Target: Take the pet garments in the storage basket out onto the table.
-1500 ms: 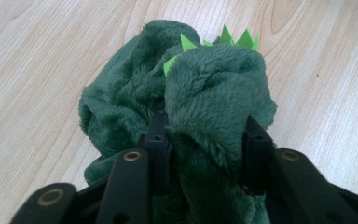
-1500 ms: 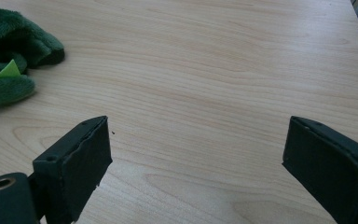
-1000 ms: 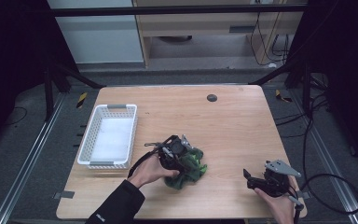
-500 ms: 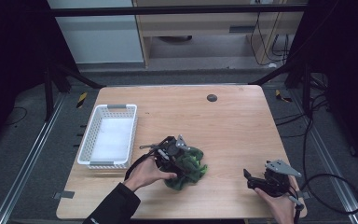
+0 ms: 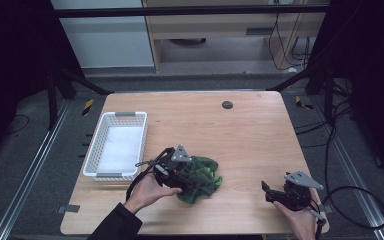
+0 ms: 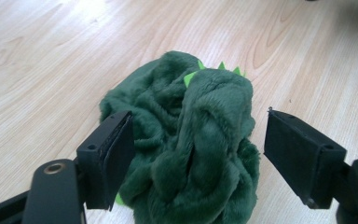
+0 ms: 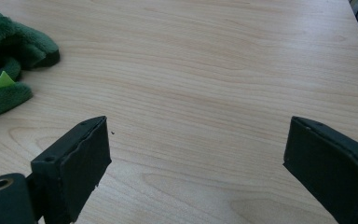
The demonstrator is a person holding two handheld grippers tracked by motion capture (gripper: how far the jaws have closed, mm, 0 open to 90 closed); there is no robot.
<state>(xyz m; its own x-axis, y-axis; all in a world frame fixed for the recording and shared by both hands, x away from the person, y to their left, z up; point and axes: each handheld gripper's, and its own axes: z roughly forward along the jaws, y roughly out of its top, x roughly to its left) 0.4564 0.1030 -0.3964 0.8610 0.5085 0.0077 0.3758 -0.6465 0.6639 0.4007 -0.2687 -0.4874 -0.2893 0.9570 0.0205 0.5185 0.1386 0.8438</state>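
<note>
the pale wooden tabletop (image 5: 250, 130) carries a white perforated plastic basket (image 5: 116, 145) at its left side, standing apart from the other things. near the front middle lies a crumpled dark green plush cloth with bright green felt spikes (image 5: 202, 177), bunched in a heap on the wood. the left gripper (image 6: 198, 154) is at the cloth's left edge, its jaws spread wide with the plush heap between them; the left jaw lies against the fabric and the right jaw stands clear, so nothing is clamped. the right gripper (image 7: 196, 163) rests well apart at the front right, jaws wide open over bare wood, holding nothing.
</note>
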